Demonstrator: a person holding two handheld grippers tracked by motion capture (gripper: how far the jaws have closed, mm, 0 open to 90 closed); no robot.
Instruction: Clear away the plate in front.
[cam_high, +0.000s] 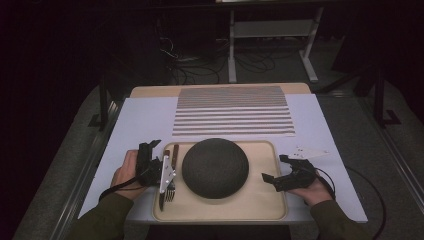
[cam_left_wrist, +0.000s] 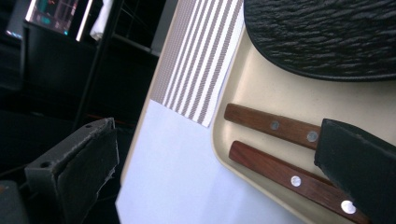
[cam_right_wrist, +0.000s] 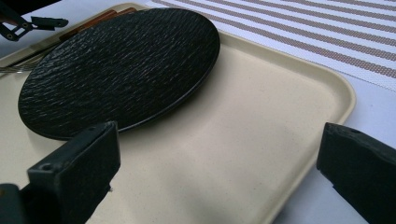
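A pale table (cam_high: 135, 117) in a dark room carries my beige tray (cam_high: 260, 200). At its left edge my left gripper (cam_high: 159, 155) gapes over two wooden-handled utensils (cam_left_wrist: 280, 154); black plate (cam_high: 215, 167) centre; right gripper (cam_high: 274, 168) released at the right edge.

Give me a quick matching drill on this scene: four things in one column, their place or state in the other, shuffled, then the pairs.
Things:
1. black plate
2. wooden-handled cutlery
3. striped placemat
4. right gripper

Places or states:
A. beyond the tray's far edge
B. jaws open, at the tray's right edge
C. middle of the tray
D. along the tray's left side

Pairs: 1-C, 2-D, 3-A, 4-B
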